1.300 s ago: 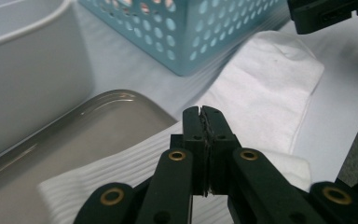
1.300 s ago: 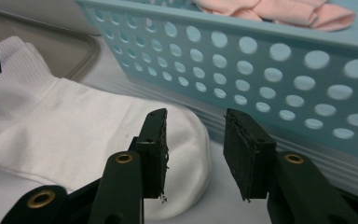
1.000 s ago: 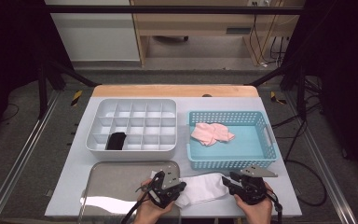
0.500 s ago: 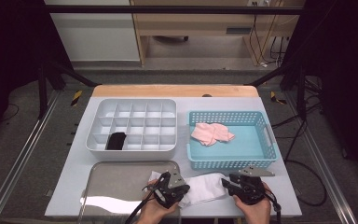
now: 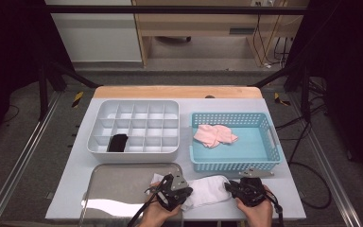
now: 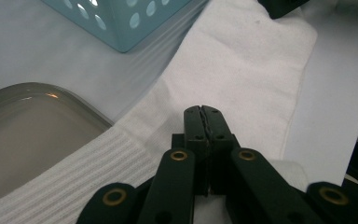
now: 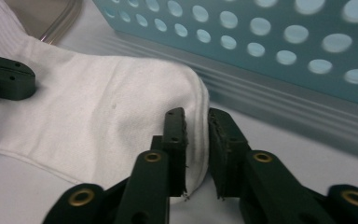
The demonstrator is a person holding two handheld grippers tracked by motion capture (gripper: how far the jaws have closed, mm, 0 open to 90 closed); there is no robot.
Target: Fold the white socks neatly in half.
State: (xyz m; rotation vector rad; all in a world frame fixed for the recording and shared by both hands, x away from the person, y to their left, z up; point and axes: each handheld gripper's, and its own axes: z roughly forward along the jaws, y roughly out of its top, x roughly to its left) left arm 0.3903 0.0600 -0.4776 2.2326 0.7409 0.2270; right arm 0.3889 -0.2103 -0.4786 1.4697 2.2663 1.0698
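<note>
A white sock [image 5: 208,191] of soft knit, ribbed at its cuff, lies flat on the tabletop [image 5: 71,189] just in front of the perforated blue plastic basket [image 5: 231,163]. The left tool [image 6: 204,112] is pressed shut over its ribbed end. The right tool [image 7: 196,122] stands narrowly apart, straddling the rounded toe edge.

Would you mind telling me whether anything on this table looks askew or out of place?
Only the white sock: it lies partly over the corner of the grey tray instead of flat on the table. The pink socks sit loosely heaped in the blue basket.
</note>
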